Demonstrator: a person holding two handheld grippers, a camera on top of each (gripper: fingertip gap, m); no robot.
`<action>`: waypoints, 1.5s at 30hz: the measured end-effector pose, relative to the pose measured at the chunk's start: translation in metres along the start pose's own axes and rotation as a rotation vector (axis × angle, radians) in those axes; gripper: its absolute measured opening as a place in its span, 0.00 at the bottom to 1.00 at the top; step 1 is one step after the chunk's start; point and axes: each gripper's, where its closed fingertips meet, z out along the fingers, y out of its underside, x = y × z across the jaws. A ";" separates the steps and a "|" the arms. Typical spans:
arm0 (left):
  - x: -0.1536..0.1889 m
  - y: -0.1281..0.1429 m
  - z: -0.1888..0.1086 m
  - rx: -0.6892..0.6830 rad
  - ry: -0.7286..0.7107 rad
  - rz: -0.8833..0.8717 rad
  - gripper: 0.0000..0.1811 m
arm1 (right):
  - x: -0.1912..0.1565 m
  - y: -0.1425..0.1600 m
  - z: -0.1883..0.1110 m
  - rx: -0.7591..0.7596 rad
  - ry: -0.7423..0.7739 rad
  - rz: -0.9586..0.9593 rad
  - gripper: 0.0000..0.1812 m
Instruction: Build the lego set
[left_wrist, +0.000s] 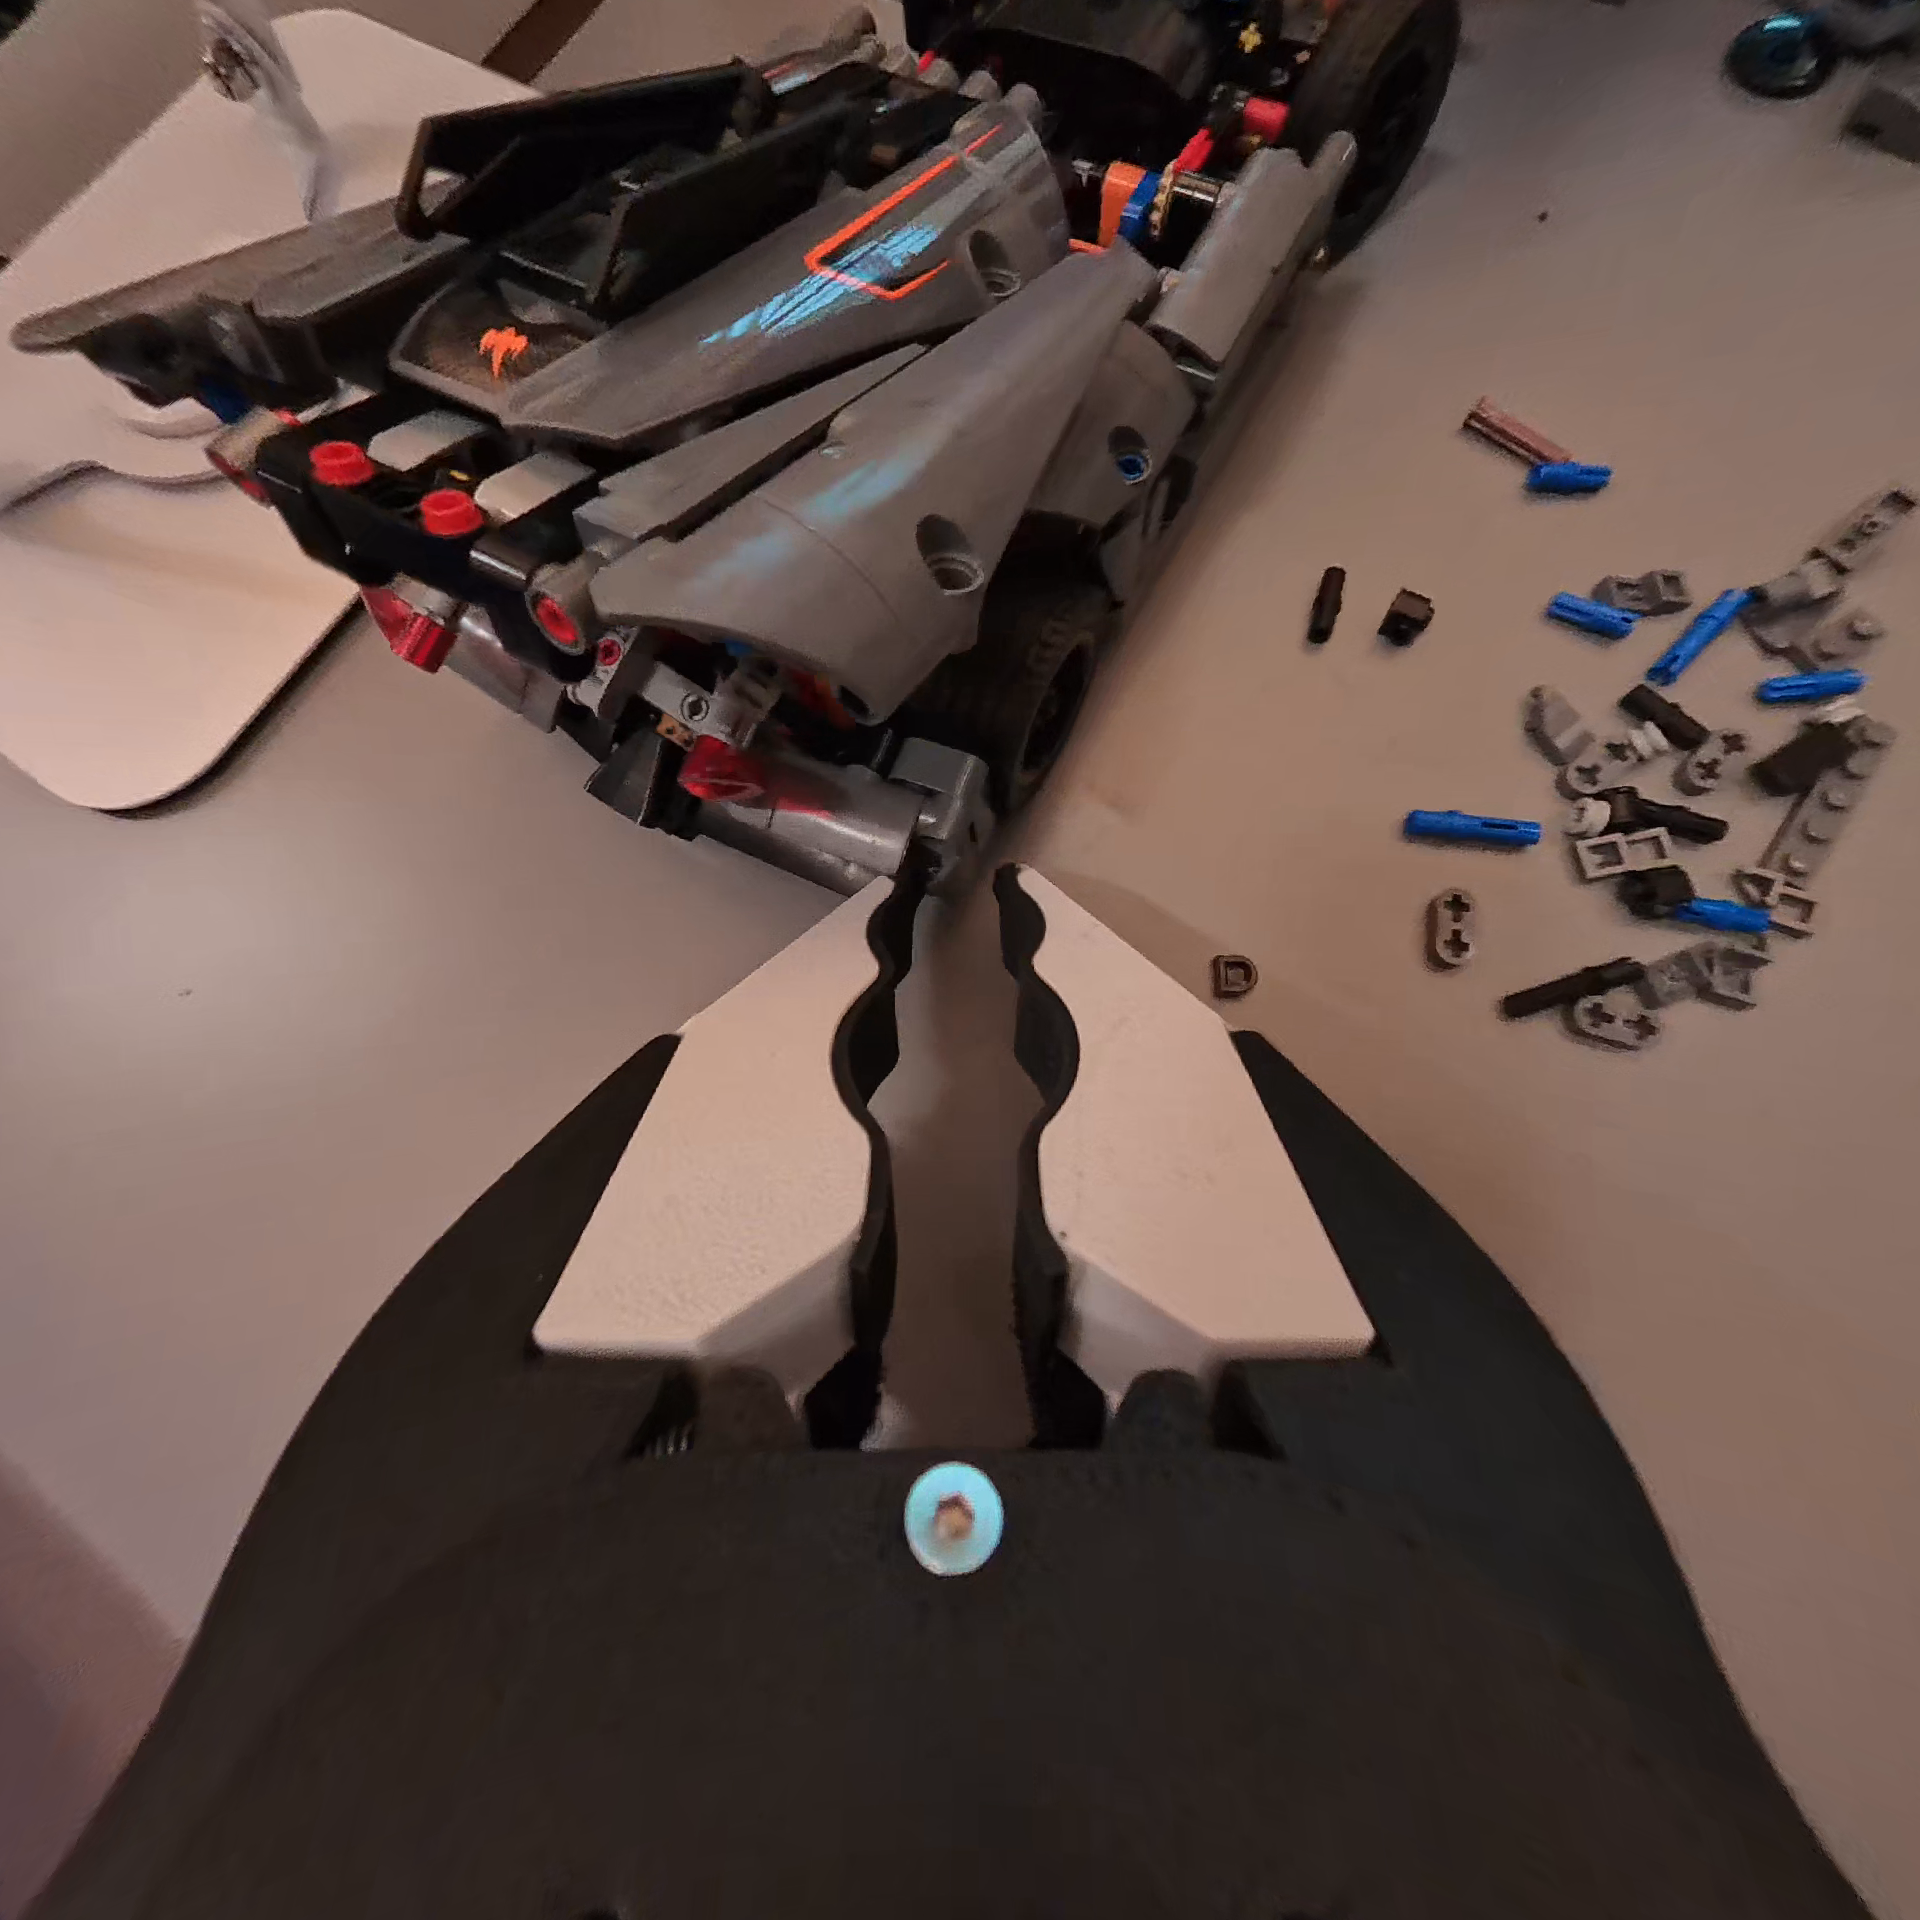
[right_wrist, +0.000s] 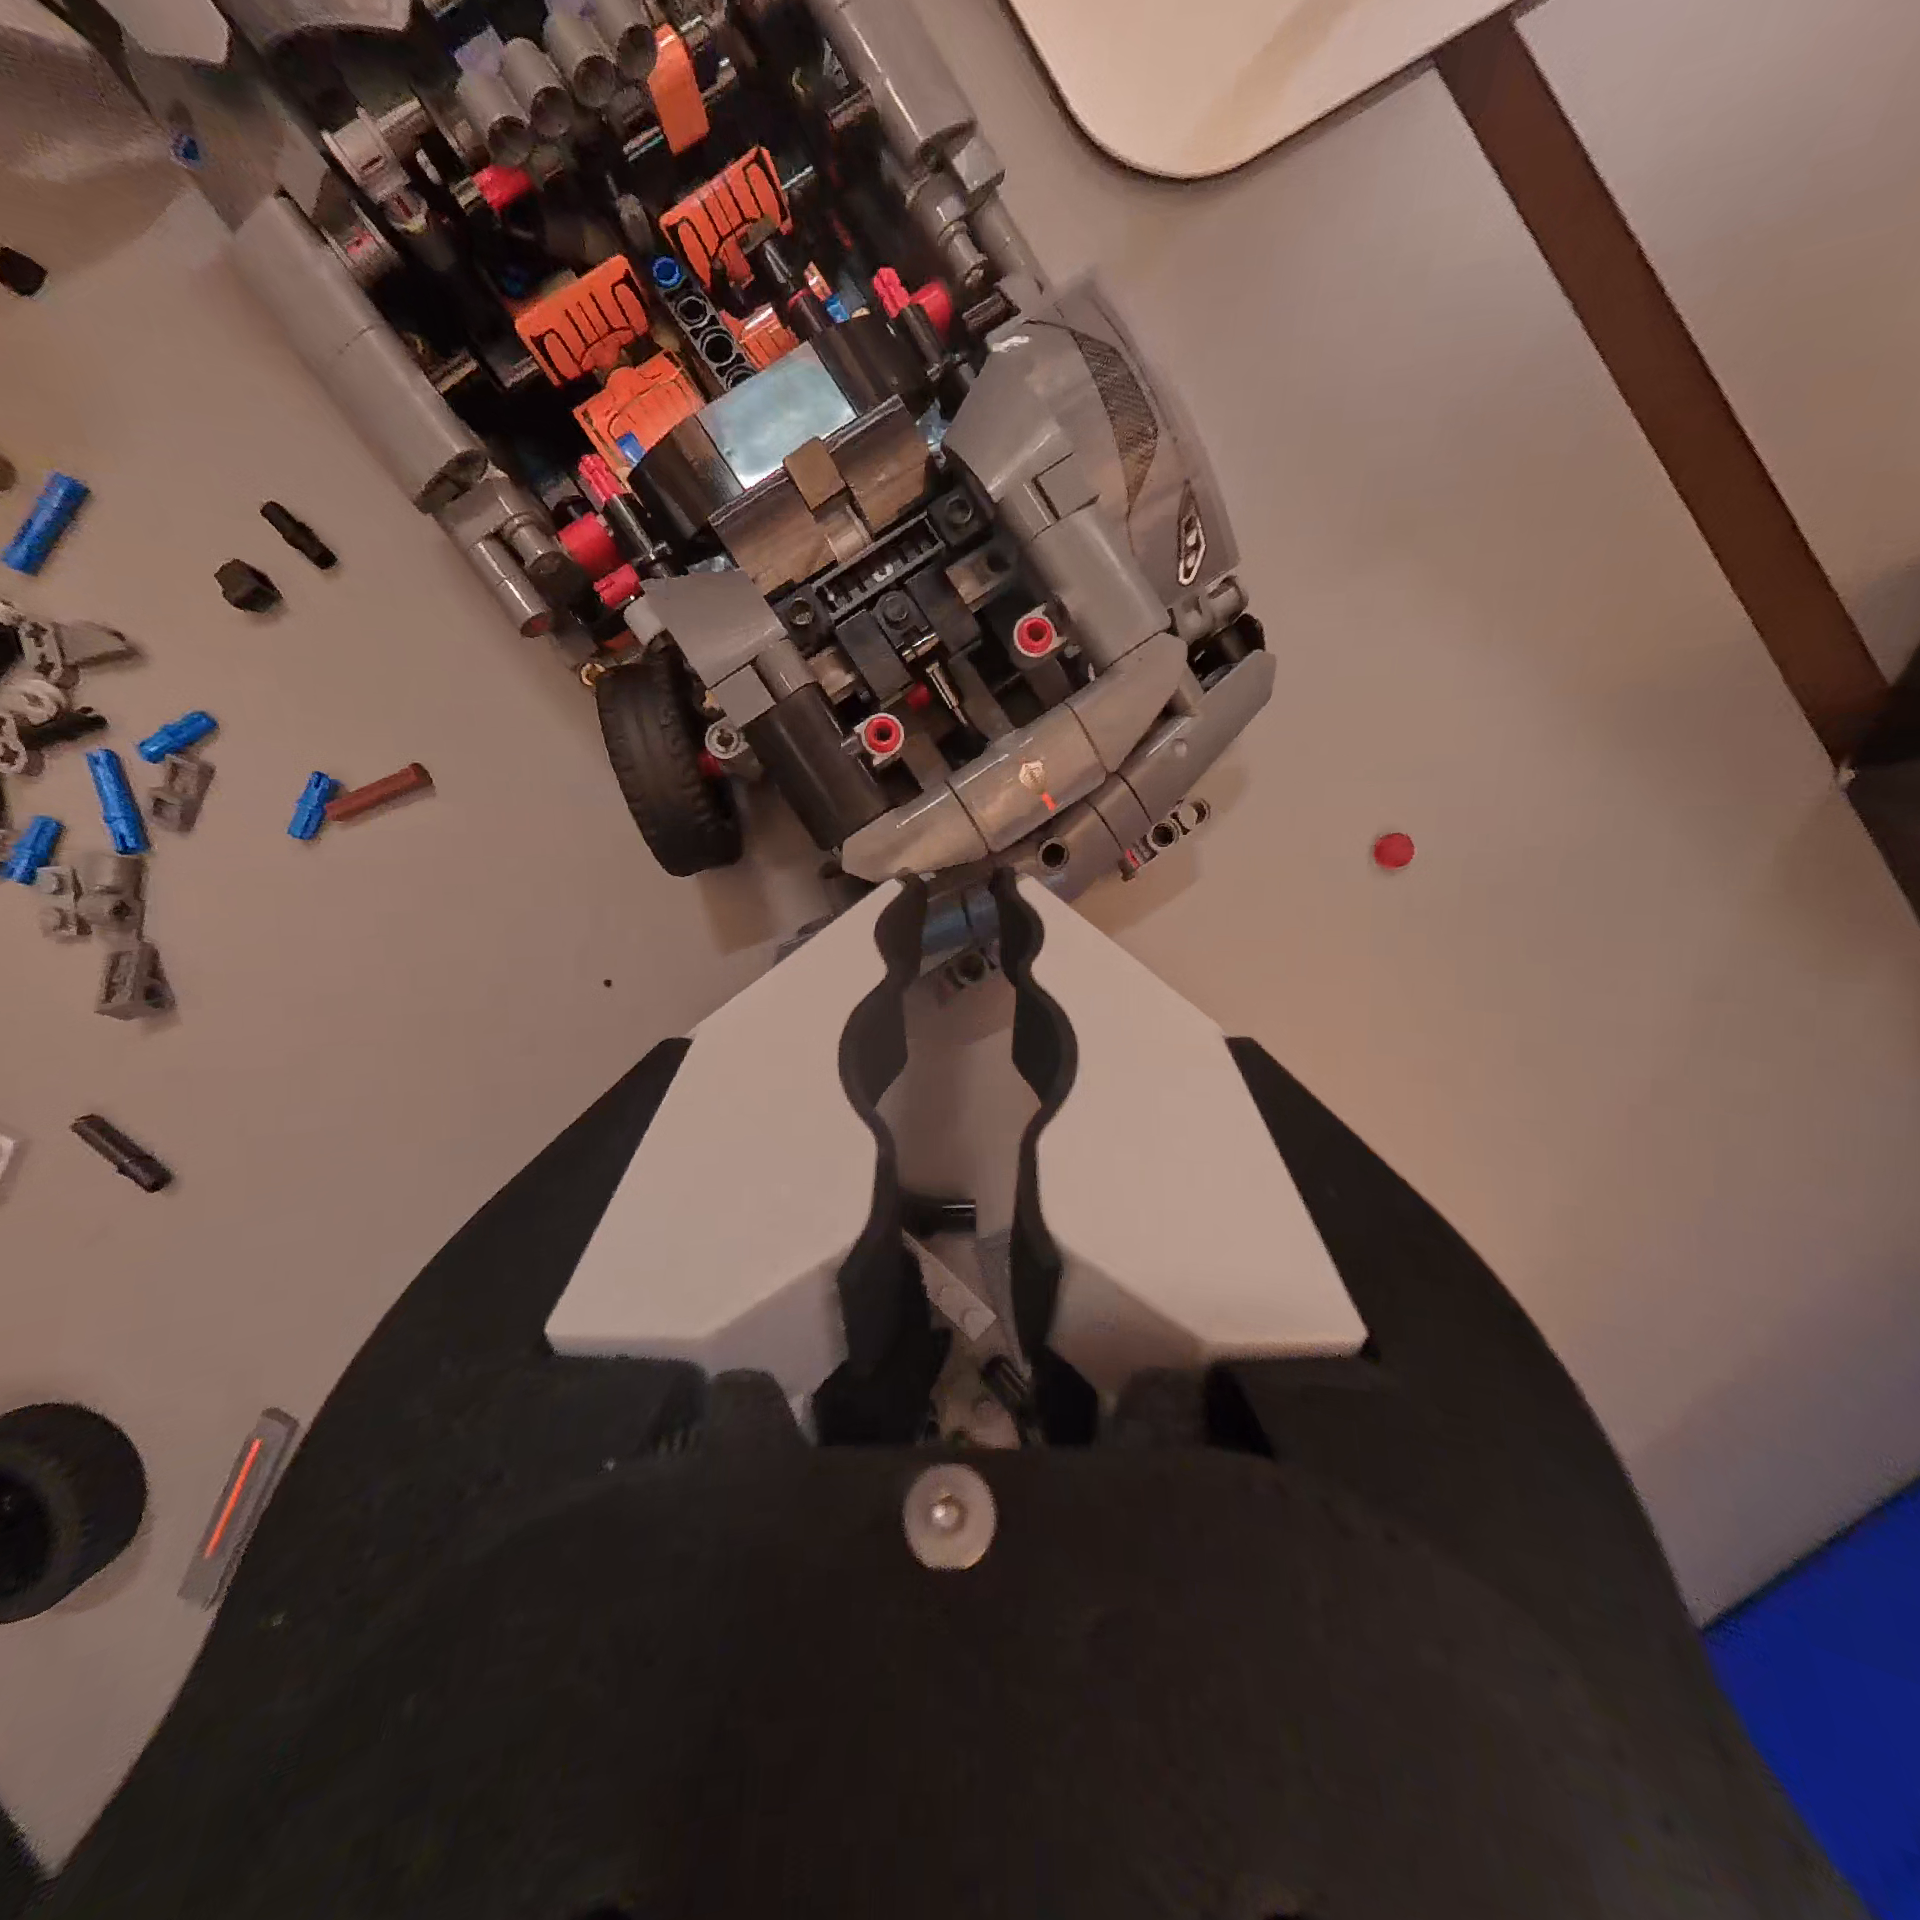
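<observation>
Stood mid-bench as a lego car (left_wrist: 790, 488), largely built: grey body panels on, rear lights and wing fitted, tyres mounted on the wheels in view. Looked unfinished over the middle, with orange seats (right_wrist: 603, 322) and black beams lying bare and no cover above them.

At the nose, seen from the right wrist view, was gripped by the right gripper (right_wrist: 961, 904), closed on a small grey-blue piece (right_wrist: 961, 928) just under the front bumper. Could not be told whether that piece was already seated or only offered up; judged to be the step in hand.

At the rear near corner, was attended by the left gripper (left_wrist: 956, 899), parted a little and empty, its left tip just beside the grey corner block; judged ready to steady the model.

Left to do, as a judgement: a fair share. Lay scattered right of the car as loose parts (left_wrist: 1683, 790), blue pins, black pins and grey plates. Further out were a red round stud (right_wrist: 1392, 850), a loose tyre (right_wrist: 52, 1507) and a striped grey panel (right_wrist: 239, 1496), all on the bench (left_wrist: 416, 1039).
</observation>
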 end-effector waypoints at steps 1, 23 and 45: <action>0.001 -0.001 -0.002 0.004 0.011 0.006 0.08 | 0.002 0.000 -0.002 -0.002 0.017 -0.004 0.08; -0.020 0.025 -0.033 0.009 0.007 -0.064 0.19 | -0.025 -0.020 0.028 -0.044 -0.061 -0.066 0.07; -0.058 0.066 -0.102 0.065 -0.147 -0.173 0.21 | 0.040 -0.046 0.038 0.004 -0.037 -0.035 0.20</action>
